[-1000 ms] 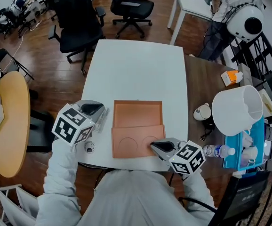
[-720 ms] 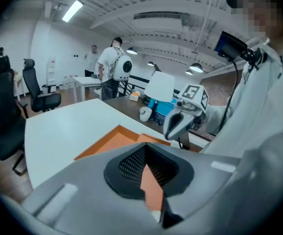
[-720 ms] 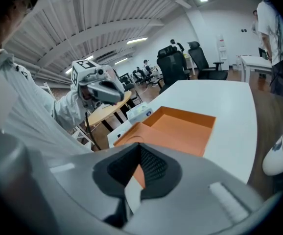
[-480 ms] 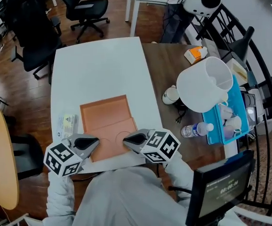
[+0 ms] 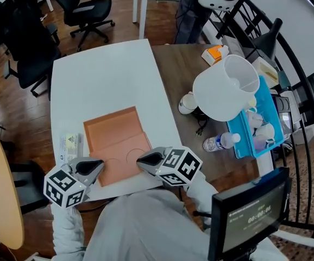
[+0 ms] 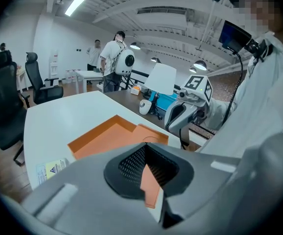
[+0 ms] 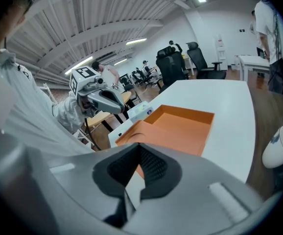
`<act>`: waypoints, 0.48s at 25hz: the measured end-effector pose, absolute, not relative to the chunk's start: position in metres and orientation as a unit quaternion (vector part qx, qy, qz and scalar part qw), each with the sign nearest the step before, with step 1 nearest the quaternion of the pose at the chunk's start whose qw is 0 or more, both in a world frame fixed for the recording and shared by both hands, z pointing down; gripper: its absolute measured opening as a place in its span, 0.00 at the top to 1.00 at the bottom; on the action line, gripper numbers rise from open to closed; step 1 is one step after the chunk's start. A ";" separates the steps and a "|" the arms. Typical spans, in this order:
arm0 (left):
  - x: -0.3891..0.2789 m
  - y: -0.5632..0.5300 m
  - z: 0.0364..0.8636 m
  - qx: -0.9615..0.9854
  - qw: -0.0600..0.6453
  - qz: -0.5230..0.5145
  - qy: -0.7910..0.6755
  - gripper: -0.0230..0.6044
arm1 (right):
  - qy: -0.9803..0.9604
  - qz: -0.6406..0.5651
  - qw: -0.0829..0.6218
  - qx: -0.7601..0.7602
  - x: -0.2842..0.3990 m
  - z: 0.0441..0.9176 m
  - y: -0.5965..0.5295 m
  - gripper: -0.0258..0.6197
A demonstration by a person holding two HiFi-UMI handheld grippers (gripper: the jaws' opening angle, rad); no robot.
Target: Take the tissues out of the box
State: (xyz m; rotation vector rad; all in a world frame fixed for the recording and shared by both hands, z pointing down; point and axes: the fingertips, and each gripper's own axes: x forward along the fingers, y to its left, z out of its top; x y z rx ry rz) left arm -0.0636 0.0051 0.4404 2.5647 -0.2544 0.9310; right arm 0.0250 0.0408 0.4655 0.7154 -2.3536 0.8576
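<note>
Grippers flank the orange box [image 5: 112, 137]
Left gripper [image 5: 95, 166] and right gripper [image 5: 144, 158] point inward at its near edge, jaws together, empty.

The far half of the white table [image 5: 108, 75], upper centre-left of the head view, offers open passage. The open orange box [image 5: 116, 143] occupies the lower centre, with a small packet [image 5: 70, 144] just to its left. At right, a cup [image 5: 188, 103], bottle [image 5: 219, 142] and large white shade [image 5: 225, 88] crowd the brown table [image 5: 170, 69].
</note>
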 end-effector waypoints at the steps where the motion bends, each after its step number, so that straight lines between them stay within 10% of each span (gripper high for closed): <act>1: -0.063 0.006 0.442 0.917 0.201 0.333 -0.092 0.94 | -0.871 0.318 0.265 0.263 0.025 0.466 0.041 0.96; 12: -0.047 0.004 0.455 0.913 0.195 0.350 -0.080 0.94 | -0.857 0.330 0.277 0.281 0.043 0.469 0.048 0.96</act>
